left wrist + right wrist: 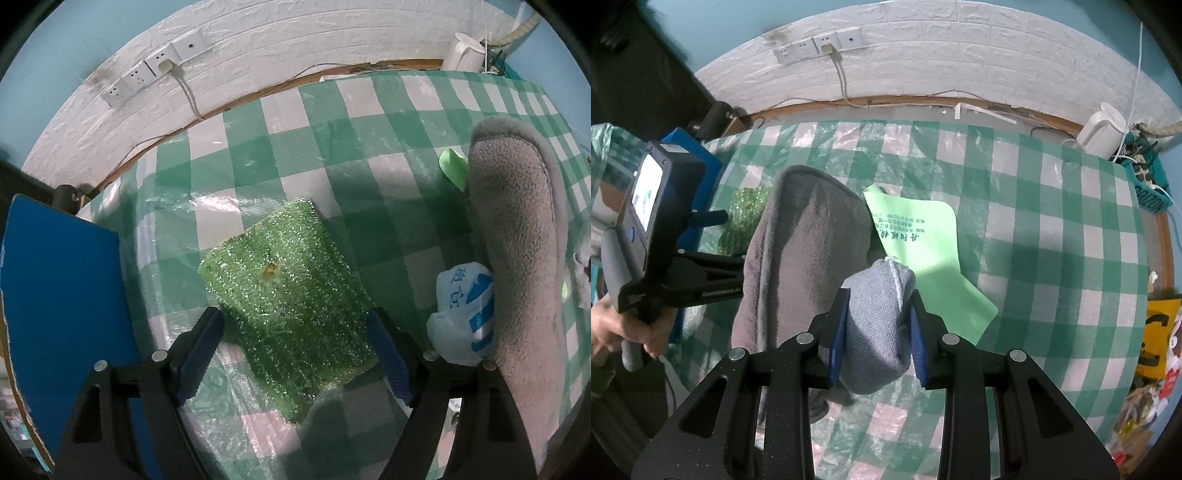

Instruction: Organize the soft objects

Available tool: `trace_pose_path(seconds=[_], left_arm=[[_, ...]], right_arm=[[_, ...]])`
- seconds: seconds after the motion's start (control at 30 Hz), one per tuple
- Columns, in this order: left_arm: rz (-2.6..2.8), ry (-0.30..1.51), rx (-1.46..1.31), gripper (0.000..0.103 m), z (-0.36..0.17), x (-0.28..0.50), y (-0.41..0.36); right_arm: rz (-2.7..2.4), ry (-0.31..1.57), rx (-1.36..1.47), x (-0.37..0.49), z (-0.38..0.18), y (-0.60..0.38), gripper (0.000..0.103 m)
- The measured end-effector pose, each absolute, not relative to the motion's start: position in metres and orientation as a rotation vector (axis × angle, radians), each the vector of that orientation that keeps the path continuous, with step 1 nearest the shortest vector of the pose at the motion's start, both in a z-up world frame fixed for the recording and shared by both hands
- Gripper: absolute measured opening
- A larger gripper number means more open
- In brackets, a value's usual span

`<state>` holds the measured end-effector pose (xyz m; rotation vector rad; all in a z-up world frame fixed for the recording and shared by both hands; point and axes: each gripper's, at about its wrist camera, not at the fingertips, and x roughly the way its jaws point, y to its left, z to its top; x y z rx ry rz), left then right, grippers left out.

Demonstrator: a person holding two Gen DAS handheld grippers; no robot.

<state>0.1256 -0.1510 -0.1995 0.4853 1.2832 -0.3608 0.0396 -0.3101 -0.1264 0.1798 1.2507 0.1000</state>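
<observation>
The task seems only partly done. The left gripper [295, 354] stands with jaws spread around the green sponge [284, 277], which lies on the checked tablecloth [332, 147] near its left edge, pads probably not pressing. The right gripper [879, 336] pinches a folded grey cloth [877, 325]. A grey towel [798, 251], a tissue pack [461, 317] and a green paper [923, 251] lie close, crowding the middle.

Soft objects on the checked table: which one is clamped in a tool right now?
The small blue-grey folded cloth, pinched by the right tool. The sparkly green sponge lies free between the open left tool.
</observation>
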Motion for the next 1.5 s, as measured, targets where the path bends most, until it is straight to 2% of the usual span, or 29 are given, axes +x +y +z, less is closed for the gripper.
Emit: trace_pose_path(seconds=[0.13,0.2,0.3,0.37,0.47,0.57,1.5], left_arm=[[-0.373,1.294,0.452,0.082,-0.201,0.125,-0.151],[-0.375,1.282,0.459,0.077,-0.201,0.123,-0.151],[-0.404,1.268,0.458,0.056,-0.201,0.120,-0.153],[-0.431,1.272,0.455,0.037,-0.199,0.117,-0.156],[-0.441,1.269,0.464,0.025,-0.198,0.111,-0.158],[-0.441,1.260,0.475,0.020,-0.196,0.106,-0.159],[-0.368,1.117,0.449,0.018,-0.123,0.074,-0.113]], right_arm=[[0.103,1.252,0.182,0.040,-0.126,-0.310,0.030],[0.104,1.251,0.183,0.040,-0.126,-0.310,0.030],[0.103,1.249,0.185,0.040,-0.125,-0.311,0.030],[0.102,1.247,0.186,0.040,-0.125,-0.311,0.030],[0.103,1.246,0.184,0.040,-0.124,-0.310,0.030],[0.104,1.246,0.179,0.039,-0.124,-0.308,0.030],[0.128,1.179,0.107,0.038,-0.090,-0.271,0.030]])
